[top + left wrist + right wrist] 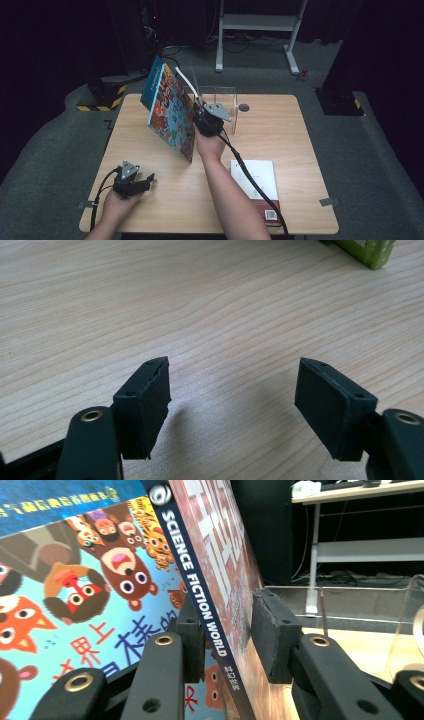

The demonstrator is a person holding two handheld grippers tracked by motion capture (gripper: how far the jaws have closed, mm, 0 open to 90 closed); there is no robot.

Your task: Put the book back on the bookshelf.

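A colourful picture book point(170, 107) stands tilted on the wooden table point(290, 135), in front of a clear acrylic stand point(222, 95). My right gripper point(196, 109) reaches its right edge from the near side. In the right gripper view, my right gripper point(227, 625) straddles a thin magazine point(192, 555) with SCIENCE FICTION WORLD on its spine, which leans against the picture book point(75, 595). The left pad lies at the spine, while the right pad point(270, 635) stands slightly off the red cover, so the jaws are open. My left gripper point(146, 181) point(232, 385) rests open and empty at the table's near left.
A white book with a red band point(256, 186) lies flat at the near right, the right gripper's cable across it. A dark round cap point(243, 107) sits in the tabletop beside the stand. A green object's corner point(367, 250) lies ahead of the left gripper. A white desk frame point(257, 22) stands beyond the table.
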